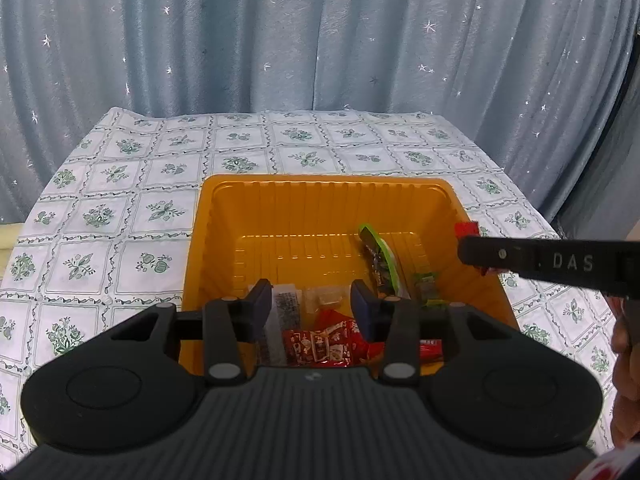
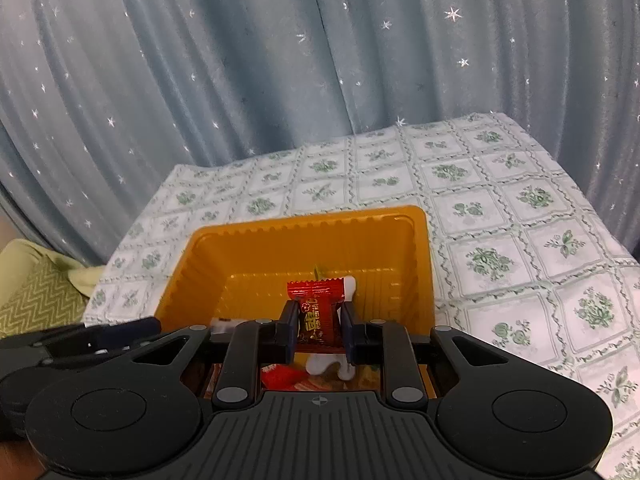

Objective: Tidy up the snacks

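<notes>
While both grippers are hanging over the orange tray (image 2: 423,264), another snack is heading in.

Resting on the flowered tablecloth (image 1: 120,200), the tray is already holding loose packets; above its near end the right gripper (image 2: 319,326) is pinching a red candy wrapper (image 2: 316,312) across its middle (light, crinkly, slippery foil), long axis pointing toward the tray's far wall. Beside it, the left gripper (image 1: 312,308) is standing partly open, gripping nothing.
</notes>
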